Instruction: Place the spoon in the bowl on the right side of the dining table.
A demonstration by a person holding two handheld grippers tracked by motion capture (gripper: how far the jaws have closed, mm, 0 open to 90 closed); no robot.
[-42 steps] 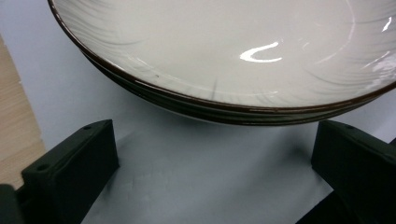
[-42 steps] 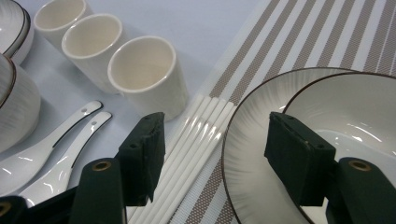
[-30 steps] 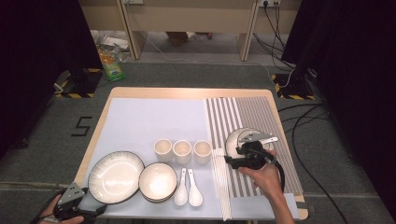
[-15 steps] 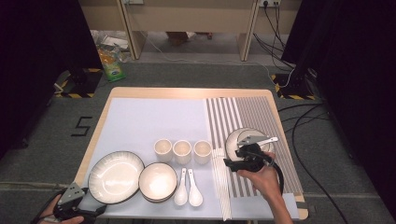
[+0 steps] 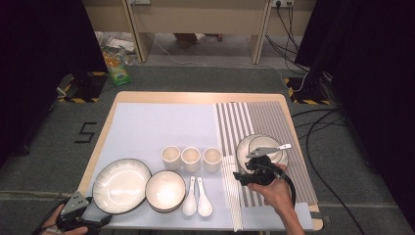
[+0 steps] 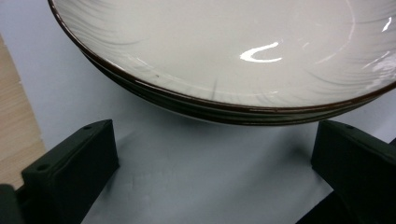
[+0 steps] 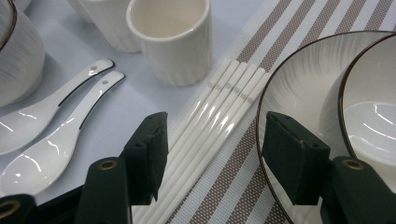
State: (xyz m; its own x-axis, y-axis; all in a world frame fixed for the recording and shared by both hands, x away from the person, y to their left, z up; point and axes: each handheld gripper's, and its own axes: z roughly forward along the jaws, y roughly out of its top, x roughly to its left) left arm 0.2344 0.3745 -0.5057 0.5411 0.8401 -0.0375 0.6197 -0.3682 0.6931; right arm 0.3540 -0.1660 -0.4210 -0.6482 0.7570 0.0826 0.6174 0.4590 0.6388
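Chopsticks [image 7: 212, 121] lie in a bunch on the striped mat, right of the cups. Our right gripper [image 7: 212, 158] hangs over them, jaws apart, ready to pinch. Our left gripper [image 6: 210, 186] waits, jaws apart, by the big plate [image 6: 224, 56].

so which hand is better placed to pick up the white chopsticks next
Right. The right gripper hangs open right over the chopsticks, jaws on either side of the bundle. The left gripper sits at the table's near left corner by the large plate.

White chopsticks [image 7: 219, 112], bundled flat beside plate [image 7: 299, 93]
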